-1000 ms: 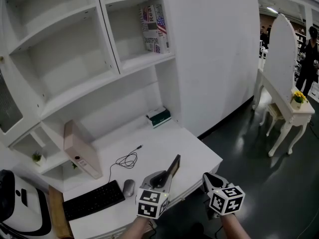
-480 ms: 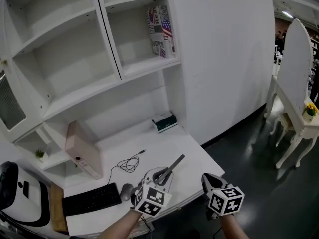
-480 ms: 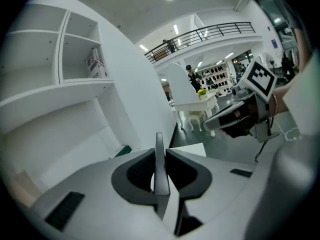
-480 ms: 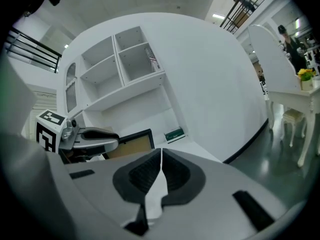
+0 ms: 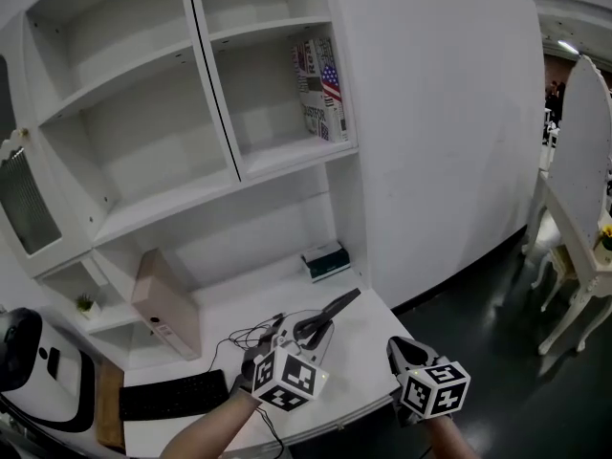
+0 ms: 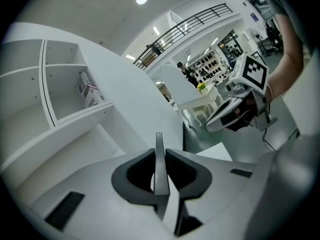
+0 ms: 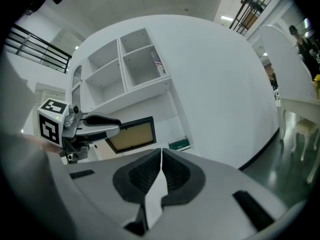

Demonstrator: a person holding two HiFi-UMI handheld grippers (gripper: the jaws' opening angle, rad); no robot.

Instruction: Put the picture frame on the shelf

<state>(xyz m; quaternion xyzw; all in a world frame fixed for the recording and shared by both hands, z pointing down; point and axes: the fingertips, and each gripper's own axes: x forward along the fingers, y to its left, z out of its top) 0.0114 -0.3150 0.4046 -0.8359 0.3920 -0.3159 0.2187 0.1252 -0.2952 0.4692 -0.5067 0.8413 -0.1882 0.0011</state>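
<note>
The white desk point(image 5: 368, 318) carries a keyboard point(image 5: 172, 397), green box point(image 5: 325, 260) and tan binder point(image 5: 164, 302); the shelf point(image 5: 296, 156) holds books point(image 5: 321, 89).

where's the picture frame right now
In the head view, low centre: the picture frame is clamped in the left gripper, held over the white desk, left of the right gripper.

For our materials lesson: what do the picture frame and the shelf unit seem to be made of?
Picture frame: dark, matte border, probably wood or plastic, round a tan, cork-like panel. Shelf unit: smooth white painted or laminated board, judging by its flat, even panels.
</note>
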